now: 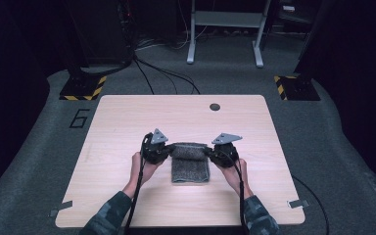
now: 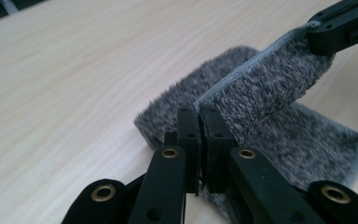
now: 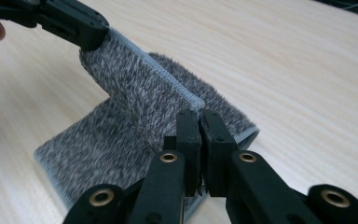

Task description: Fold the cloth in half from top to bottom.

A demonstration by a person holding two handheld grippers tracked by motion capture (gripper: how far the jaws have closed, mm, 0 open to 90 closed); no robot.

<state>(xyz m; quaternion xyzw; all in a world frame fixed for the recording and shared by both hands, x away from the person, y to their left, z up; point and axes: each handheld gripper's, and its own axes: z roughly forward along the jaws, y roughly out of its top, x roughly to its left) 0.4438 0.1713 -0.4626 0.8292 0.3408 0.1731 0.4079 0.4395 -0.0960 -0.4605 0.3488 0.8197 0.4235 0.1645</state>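
Observation:
A grey fuzzy towel (image 1: 190,162) lies in the middle of the wooden table (image 1: 127,117), its far edge lifted off the top. My left gripper (image 1: 165,150) is shut on the left corner of that lifted edge, and my right gripper (image 1: 210,152) is shut on the right corner. In the left gripper view my jaws pinch the stitched hem of the towel (image 2: 261,79), and the other gripper (image 2: 340,23) holds the far end. In the right gripper view the towel (image 3: 140,88) hangs between my gripper (image 3: 199,114) and the other gripper (image 3: 70,23).
A dark round hole (image 1: 215,106) sits in the table near its far edge. Beyond the table are cables, stand bases with yellow-black tape (image 1: 83,88) and white desk legs (image 1: 225,29) on grey carpet.

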